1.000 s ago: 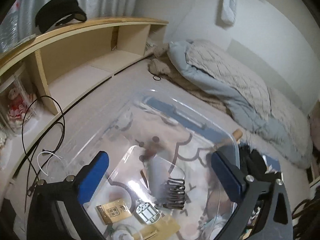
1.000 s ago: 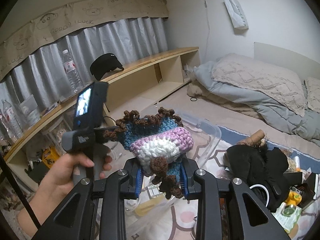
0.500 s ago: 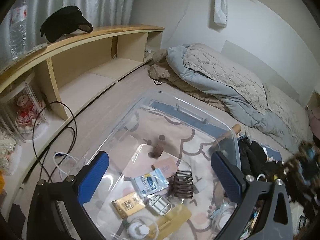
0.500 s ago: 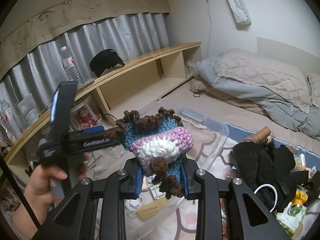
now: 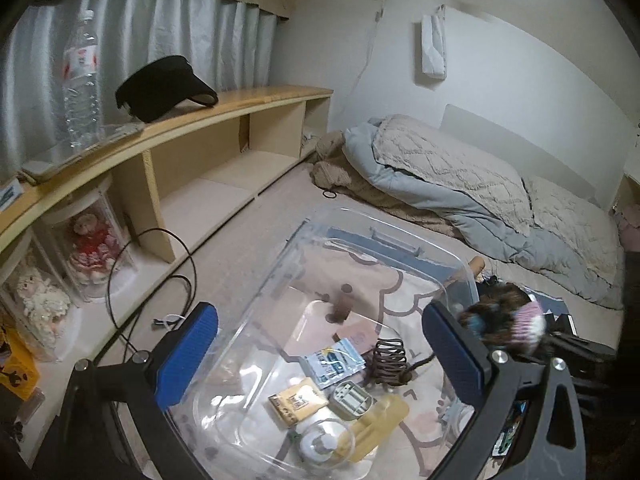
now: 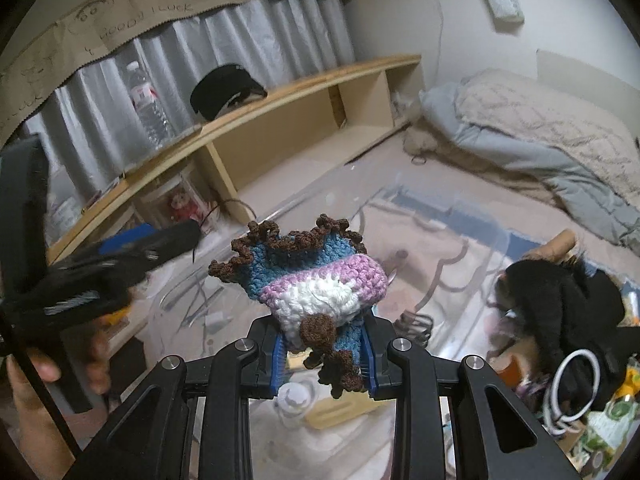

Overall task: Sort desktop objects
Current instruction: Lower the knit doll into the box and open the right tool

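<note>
**Carrying the crochet piece toward the clear bin**

Working left to right, taking the clear plastic bin (image 5: pixel 384 240) as landmark. Left of the bin, a wooden shelf unit (image 5: pixel 208 136) is running along the wall, with a black cable (image 5: pixel 160 264) looping on the floor between shelf and bin. The left gripper (image 5: pixel 320 356) is hanging over the bin's near-left part, jaws standing wide apart with nothing between them. Inside the bin, small things are already lying: a packet (image 5: pixel 334 362), a brown hair claw (image 5: pixel 390 360), a yellow card (image 5: pixel 296 400).

The right gripper (image 6: pixel 325 354) is squeezing the crochet piece (image 6: pixel 308 276) by its lower end, jaws narrowed onto the yarn; the piece is sitting in the air at the bin's right edge.

Judgement: the step is going best if the piece is brought past the rim before letting go. The yarn is soft and its brown frill may be snagging a pad. Right of the bin, a black furry item (image 6: pixel 560 300) and a white ring (image 6: pixel 576 384) are crowding the floor.
</note>
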A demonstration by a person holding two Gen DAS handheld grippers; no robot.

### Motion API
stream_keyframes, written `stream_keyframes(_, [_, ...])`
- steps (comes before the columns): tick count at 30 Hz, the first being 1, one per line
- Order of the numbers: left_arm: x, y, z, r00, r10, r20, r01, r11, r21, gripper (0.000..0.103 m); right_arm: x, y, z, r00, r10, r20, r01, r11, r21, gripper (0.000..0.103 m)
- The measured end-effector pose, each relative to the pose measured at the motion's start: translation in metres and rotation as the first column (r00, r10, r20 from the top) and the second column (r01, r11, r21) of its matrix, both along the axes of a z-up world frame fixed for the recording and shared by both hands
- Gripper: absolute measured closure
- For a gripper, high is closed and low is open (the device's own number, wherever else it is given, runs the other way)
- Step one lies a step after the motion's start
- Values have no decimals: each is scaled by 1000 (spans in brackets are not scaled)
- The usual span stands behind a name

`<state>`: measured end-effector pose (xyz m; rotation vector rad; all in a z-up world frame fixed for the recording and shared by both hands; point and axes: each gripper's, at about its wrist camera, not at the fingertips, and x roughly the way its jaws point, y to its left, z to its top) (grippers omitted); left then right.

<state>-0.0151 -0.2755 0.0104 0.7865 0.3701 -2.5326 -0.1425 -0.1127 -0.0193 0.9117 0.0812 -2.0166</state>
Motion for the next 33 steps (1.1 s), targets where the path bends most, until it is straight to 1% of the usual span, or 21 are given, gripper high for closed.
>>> stream_keyframes(4, [20, -5, 5, 999, 28, -22, -29, 999, -26, 0, 1, -16, -10, 999, 20, 32, -20, 1000, 6, 73])
stream_keyframes(6, [28, -8, 7, 999, 41, -32, -42, 999, -33, 0, 2, -26, -10, 999, 31, 43, -30, 1000, -3, 73])
stream_keyframes(10, [42, -19, 14, 995, 79, -67, -82, 996, -39, 0, 7, -44, -8, 997, 61, 40, -60, 998, -12, 73])
stream_keyframes(11, [44, -22, 14, 993, 89, -77, -92, 995, -37, 0, 9, -49, -8, 997, 70, 38, -69, 998, -6, 73])
stream_keyframes(15, [52, -33, 17, 988, 124, -95, -128, 991, -35, 0, 16, -74, -21, 992, 108, 62, -112, 991, 68, 73])
stream_keyframes(18, [56, -37, 18, 986, 135, -100, -139, 990, -37, 0, 18, -86, -36, 986, 116, 117, -129, 986, 104, 73])
stream_keyframes(24, [66, -47, 19, 981, 154, -115, -158, 987, -25, 0, 13, -96, -52, 959, 123, 255, -146, 987, 73, 73])
stream_keyframes(26, [68, -49, 19, 981, 157, -115, -160, 987, -22, 0, 16, -100, -55, 952, 124, 279, -151, 986, 76, 73])
stream_keyframes(28, [70, -51, 18, 980, 162, -114, -165, 986, -19, 0, 18, -105, -57, 947, 129, 294, -160, 983, 87, 66])
stream_keyframes(30, [72, -52, 18, 980, 163, -115, -166, 986, -15, 0, 22, -109, -56, 947, 132, 292, -166, 982, 92, 56])
stream_keyframes(31, [72, -52, 18, 980, 162, -115, -165, 986, -15, 0, 23, -111, -55, 948, 135, 287, -167, 982, 91, 52])
stream_keyframes(33, [72, -52, 18, 981, 160, -114, -163, 986, -17, 0, 27, -112, -52, 952, 140, 274, -168, 983, 81, 34])
